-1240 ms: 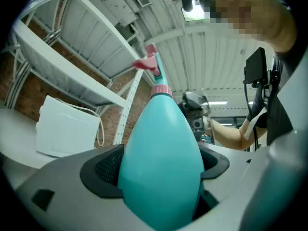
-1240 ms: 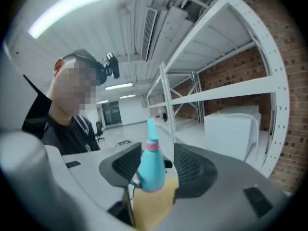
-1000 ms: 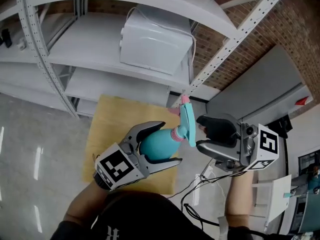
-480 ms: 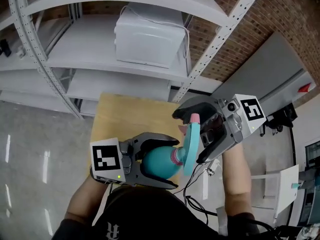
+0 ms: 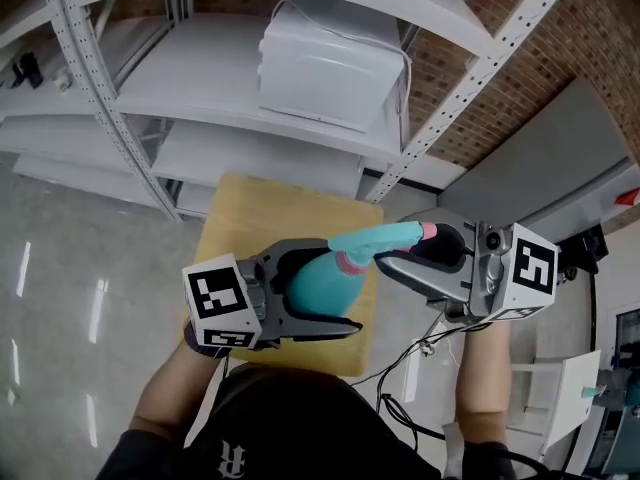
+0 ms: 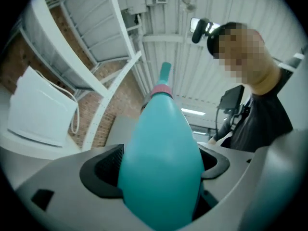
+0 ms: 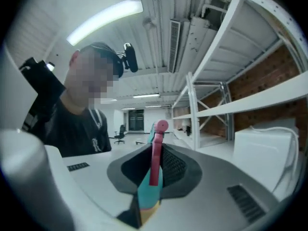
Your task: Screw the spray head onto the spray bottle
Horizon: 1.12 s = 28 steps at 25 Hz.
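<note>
A teal spray bottle [image 5: 310, 283] is held level above the table, with my left gripper [image 5: 340, 286] shut on its round body. In the left gripper view the bottle [image 6: 161, 148] fills the gap between the jaws [image 6: 161, 163], and its pink collar [image 6: 161, 89] shows at the far end. The teal spray head [image 5: 375, 238] with a pink tip sits on the bottle's neck and points right. My right gripper [image 5: 405, 250] has just been closing and is shut on the spray head. The right gripper view shows the head's pink trigger [image 7: 155, 153] pinched between the pads [image 7: 153, 170].
A small wooden table [image 5: 250, 218] lies below both grippers. Behind it stands a white metal rack [image 5: 100, 98] with a white box [image 5: 330, 68] on a shelf. Cables [image 5: 420, 358] trail on the floor at the right. The person's torso shows in both gripper views.
The spray head has swung from pointing up to pointing right. My right gripper opened wide, rolled over the head, then came back right and closed on it. The left gripper rolled with the bottle.
</note>
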Each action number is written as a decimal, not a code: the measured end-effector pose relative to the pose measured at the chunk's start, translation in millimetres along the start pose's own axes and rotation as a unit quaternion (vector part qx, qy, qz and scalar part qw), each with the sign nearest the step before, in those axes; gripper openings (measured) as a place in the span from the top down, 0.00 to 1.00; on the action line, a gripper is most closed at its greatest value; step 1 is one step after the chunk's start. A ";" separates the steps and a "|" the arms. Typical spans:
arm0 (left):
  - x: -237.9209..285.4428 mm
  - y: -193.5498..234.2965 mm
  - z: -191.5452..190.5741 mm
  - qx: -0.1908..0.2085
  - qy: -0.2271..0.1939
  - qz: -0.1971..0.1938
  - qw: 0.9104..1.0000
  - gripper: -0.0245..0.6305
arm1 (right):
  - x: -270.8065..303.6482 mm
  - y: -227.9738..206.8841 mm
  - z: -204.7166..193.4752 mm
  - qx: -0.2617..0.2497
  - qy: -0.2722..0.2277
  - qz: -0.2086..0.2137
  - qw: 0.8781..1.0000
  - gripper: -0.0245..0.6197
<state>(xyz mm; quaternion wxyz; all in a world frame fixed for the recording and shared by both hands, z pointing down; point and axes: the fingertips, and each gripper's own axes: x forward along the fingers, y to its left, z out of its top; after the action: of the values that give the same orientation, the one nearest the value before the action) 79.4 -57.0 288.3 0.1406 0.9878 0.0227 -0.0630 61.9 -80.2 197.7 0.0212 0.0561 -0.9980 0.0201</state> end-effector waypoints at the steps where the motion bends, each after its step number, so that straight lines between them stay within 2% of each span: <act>1: -1.3 9.8 -2.2 0.007 0.005 0.032 0.999 0.30 | 0.4 -6.3 -4.9 0.013 0.012 -0.034 0.999 0.88; 4: -4.9 35.8 -6.9 0.027 0.013 0.121 0.992 0.30 | -0.1 -21.4 -18.3 0.044 0.044 -0.124 0.990 0.89; 8: -11.2 61.3 -8.9 0.064 0.018 0.232 0.970 0.30 | 1.2 -35.0 -26.6 0.062 0.069 -0.217 0.972 0.89; 10: -13.3 71.0 -10.4 0.067 0.016 0.272 0.960 0.30 | 4.8 -39.6 -28.4 0.071 0.076 -0.256 0.961 0.89; 11: -13.3 74.1 -11.1 0.062 0.013 0.280 0.958 0.30 | 8.0 -40.5 -29.1 0.072 0.080 -0.269 0.957 0.89; 14: -10.9 76.1 -9.6 0.037 -0.004 0.267 0.963 0.30 | 13.1 -38.8 -32.9 0.060 0.103 -0.286 0.951 0.88; 16: -10.3 77.3 -6.0 0.037 -0.008 0.265 0.964 0.30 | 8.3 -35.5 -35.2 0.055 0.117 -0.292 0.948 0.81; 20: -13.8 84.2 -3.9 0.052 0.006 0.287 0.956 0.30 | -1.3 -25.8 -29.0 0.029 0.132 -0.317 0.939 0.81; 23: -14.6 86.8 -7.6 0.054 0.014 0.292 0.955 0.30 | 16.1 -14.3 -26.2 -0.008 0.145 -0.306 0.941 0.82; 25: -11.9 85.9 -9.6 0.040 0.008 0.275 0.961 0.30 | 26.1 -11.4 -23.3 -0.032 0.141 -0.292 0.945 0.81; 28: -6.0 75.8 -6.8 0.021 -0.005 0.223 0.975 0.30 | 10.9 1.1 -11.4 -0.030 0.117 -0.263 0.957 0.81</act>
<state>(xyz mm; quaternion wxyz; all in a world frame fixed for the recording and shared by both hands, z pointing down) 79.0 -128.0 316.4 0.1308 0.9705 -0.1996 -0.0353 51.4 -79.8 209.5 0.1441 0.3128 -0.9388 -0.0096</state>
